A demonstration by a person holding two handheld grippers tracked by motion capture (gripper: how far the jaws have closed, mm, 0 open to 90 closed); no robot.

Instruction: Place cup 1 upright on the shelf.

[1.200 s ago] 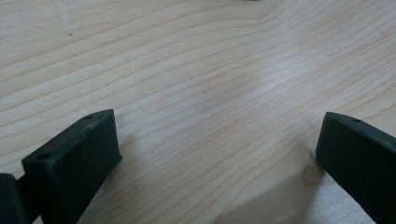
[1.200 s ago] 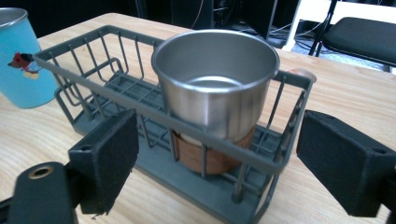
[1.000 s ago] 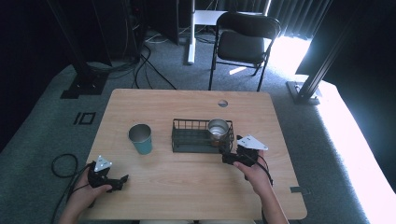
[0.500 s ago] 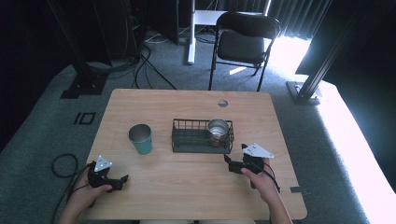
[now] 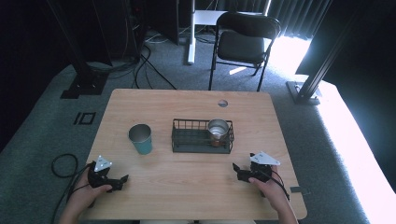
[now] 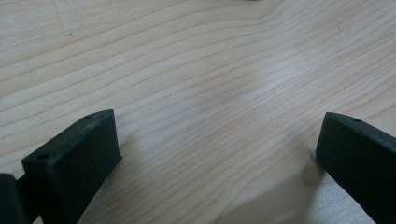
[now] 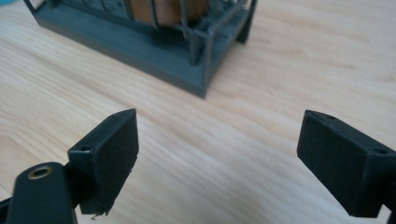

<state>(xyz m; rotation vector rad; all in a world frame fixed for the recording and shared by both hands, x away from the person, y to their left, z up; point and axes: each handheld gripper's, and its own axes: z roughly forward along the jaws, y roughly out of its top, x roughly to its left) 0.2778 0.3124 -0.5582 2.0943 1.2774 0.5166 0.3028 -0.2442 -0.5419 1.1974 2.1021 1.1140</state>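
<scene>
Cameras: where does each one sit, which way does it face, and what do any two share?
High view: above the person's side, looking forward and down on the table; both hands, left gripper and right gripper at the bottom.
Left gripper view: rides the left gripper, aimed low over bare wood; its two black jaws stand wide apart.
Right gripper view: rides the right gripper, facing the wire basket; jaws wide apart.
Shared: high and right gripper views both show the basket and the cup in it.

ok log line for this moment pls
left gripper: open, empty | right gripper: open, empty | copper cup: in wire basket | teal cup: on table
</scene>
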